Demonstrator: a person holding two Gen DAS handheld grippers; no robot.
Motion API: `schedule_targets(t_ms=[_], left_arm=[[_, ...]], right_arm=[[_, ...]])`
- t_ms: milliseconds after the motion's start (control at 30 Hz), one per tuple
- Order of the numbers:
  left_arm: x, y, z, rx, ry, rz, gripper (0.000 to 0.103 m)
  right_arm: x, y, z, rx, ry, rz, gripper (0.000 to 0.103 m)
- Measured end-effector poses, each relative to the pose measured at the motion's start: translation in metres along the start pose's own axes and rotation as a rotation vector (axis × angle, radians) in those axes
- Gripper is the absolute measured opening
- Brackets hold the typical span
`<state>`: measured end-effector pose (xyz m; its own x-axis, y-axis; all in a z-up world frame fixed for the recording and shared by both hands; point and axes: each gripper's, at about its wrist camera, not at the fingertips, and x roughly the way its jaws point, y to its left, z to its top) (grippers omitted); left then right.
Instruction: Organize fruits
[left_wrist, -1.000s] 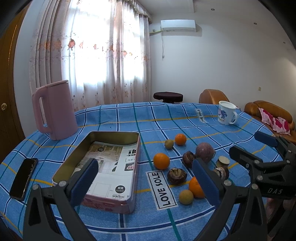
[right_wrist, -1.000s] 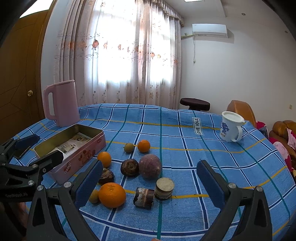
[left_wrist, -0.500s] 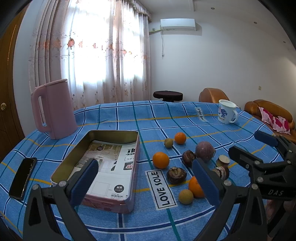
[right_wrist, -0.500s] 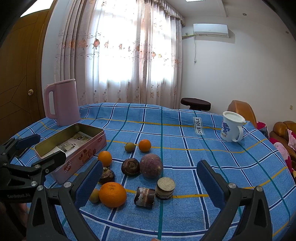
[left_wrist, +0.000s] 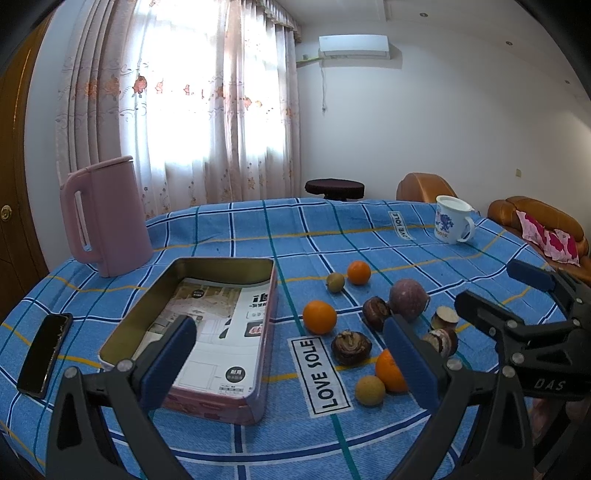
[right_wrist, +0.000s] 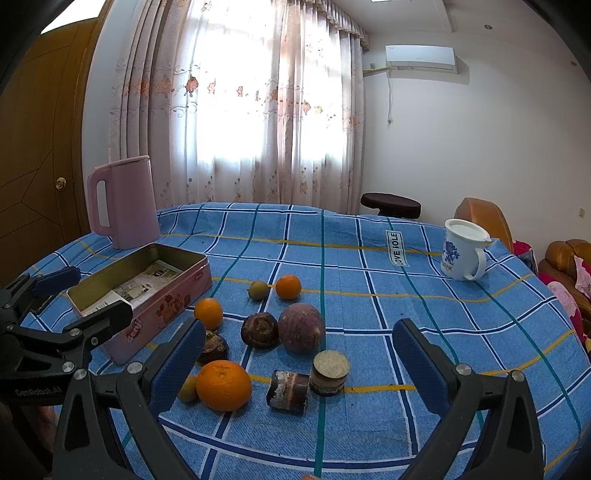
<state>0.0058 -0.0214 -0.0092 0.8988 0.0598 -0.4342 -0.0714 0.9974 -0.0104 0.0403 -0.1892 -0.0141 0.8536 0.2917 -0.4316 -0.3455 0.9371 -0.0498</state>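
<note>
Both grippers hover above the near edge of the desk (right_wrist: 369, 236), w/ blue checked cloth, nothing held. Left gripper (left_wrist: 291, 358): fingers wide apart, empty, over the near end of the pink tin (left_wrist: 207, 332). Right gripper (right_wrist: 299, 363): fingers wide apart, empty, fruit cluster seen between them.

Tin is open, gold inside, printed paper lining the bottom, no fruit in it. It sits left of the fruit, just beside the nearest small orange (right_wrist: 208, 313).

Fruit lies loose on the cloth, right of the tin:
- big orange (right_wrist: 223, 385) nearest the right gripper, a small yellowish fruit (right_wrist: 187, 387) touching or just beside it on the left
- purple round fruit (right_wrist: 301, 326) mid-cluster, w/ a dark brown fruit (right_wrist: 259, 329) just beside it
- another dark brown fruit (right_wrist: 212, 347) partly behind the right gripper's left finger
- two cut stubs (right_wrist: 310, 376) near front, one on its side, one upright
- far small orange (right_wrist: 288, 286) w/ a greenish fruit (right_wrist: 258, 290) just beside it

Elsewhere: pink kettle (left_wrist: 105, 221) behind the tin, white mug (right_wrist: 463, 249) far right, phone (left_wrist: 44, 354) flat at left edge.
</note>
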Motion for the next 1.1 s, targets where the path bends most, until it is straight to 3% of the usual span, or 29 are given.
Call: schedule_targets(t_ms=[667, 800, 900, 1000, 1100], left_arm=[[0.016, -0.018, -0.024, 0.051, 0.060, -0.051, 0.103], [0.022, -0.026, -0.035, 0.070, 0.096, -0.084, 0.097], [0.025, -0.031, -0.036, 0.075, 0.116, -0.119, 0.085], [0.024, -0.040, -0.037, 0.113, 0.112, -0.118, 0.082], [0.031, -0.045, -0.039, 0.112, 0.151, -0.174, 0.077]], right_arm=[[0.011, -0.019, -0.024, 0.024, 0.057, 0.014, 0.101], [0.017, -0.020, -0.029, 0.024, 0.093, 0.064, 0.083], [0.022, -0.018, -0.034, 0.019, 0.123, 0.085, 0.079], [0.025, -0.015, -0.038, 0.011, 0.140, 0.111, 0.072], [0.030, -0.015, -0.041, 0.019, 0.162, 0.133, 0.063]])
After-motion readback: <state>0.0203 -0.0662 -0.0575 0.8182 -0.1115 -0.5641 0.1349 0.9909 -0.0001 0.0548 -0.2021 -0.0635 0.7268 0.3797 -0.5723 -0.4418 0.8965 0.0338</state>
